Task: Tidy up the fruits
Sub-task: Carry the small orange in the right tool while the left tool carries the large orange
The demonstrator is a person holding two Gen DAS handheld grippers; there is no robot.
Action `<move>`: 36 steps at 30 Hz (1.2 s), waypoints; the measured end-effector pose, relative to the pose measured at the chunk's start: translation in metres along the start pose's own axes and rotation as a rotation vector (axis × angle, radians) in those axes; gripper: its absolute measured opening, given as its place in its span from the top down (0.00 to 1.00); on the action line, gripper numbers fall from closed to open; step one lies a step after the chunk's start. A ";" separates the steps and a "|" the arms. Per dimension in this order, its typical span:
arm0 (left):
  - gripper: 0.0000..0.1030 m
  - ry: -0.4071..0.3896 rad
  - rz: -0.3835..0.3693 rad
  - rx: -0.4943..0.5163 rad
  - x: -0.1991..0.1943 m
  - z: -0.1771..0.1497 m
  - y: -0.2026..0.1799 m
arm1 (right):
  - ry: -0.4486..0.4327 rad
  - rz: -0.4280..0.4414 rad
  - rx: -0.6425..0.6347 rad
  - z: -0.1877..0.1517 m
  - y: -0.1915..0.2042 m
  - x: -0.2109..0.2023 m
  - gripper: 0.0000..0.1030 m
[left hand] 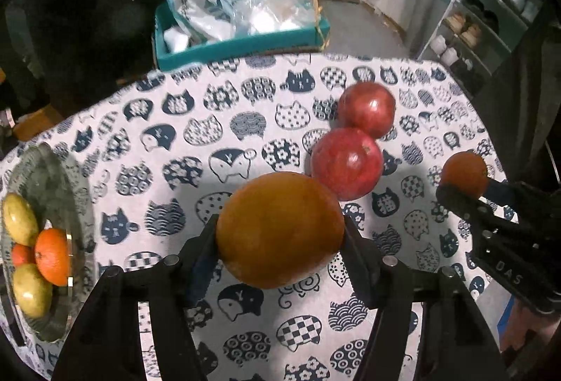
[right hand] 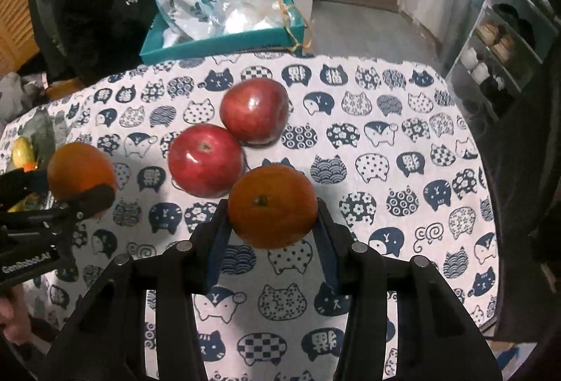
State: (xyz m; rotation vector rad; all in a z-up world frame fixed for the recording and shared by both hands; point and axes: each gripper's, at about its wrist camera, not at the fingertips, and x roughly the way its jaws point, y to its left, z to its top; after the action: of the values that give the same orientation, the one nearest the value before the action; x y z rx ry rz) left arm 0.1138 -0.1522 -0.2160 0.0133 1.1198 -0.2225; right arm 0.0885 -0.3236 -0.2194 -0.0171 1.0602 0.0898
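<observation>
Left tool [left hand: 280, 233] is clenched on a big orange [left hand: 279, 229], lifted over the counter [left hand: 196, 142]. Right tool [right hand: 272, 211] grips a second orange [right hand: 272, 210]. Two red apples [left hand: 356, 139] sit touching mid-counter; the glass bowl [left hand: 42, 170] of fruit waits at the left edge.

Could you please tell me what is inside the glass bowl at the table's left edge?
The glass bowl holds two yellow-green fruits, an orange and a partly covered red-orange fruit.

We are gripping a large orange [left hand: 279, 229] in the left gripper [left hand: 280, 240]. Two red apples [left hand: 347, 163] are touching beyond it. The right gripper [left hand: 466, 191] is clamping a smaller orange [left hand: 464, 173].
</observation>
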 end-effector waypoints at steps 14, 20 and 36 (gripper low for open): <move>0.36 -0.145 0.005 0.012 -0.074 0.004 0.009 | -0.076 0.014 -0.035 0.012 0.019 -0.047 0.56; 0.36 -0.200 0.013 0.020 -0.099 0.003 0.014 | -0.114 0.019 -0.052 0.017 0.029 -0.067 0.56; 0.36 -0.305 0.035 0.012 -0.148 -0.003 0.035 | -0.217 0.069 -0.097 0.030 0.060 -0.113 0.56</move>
State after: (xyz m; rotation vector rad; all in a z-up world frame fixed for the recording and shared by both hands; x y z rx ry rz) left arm 0.0564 -0.0926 -0.0885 0.0089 0.8138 -0.1930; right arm 0.0550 -0.2695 -0.1042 -0.0573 0.8385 0.2017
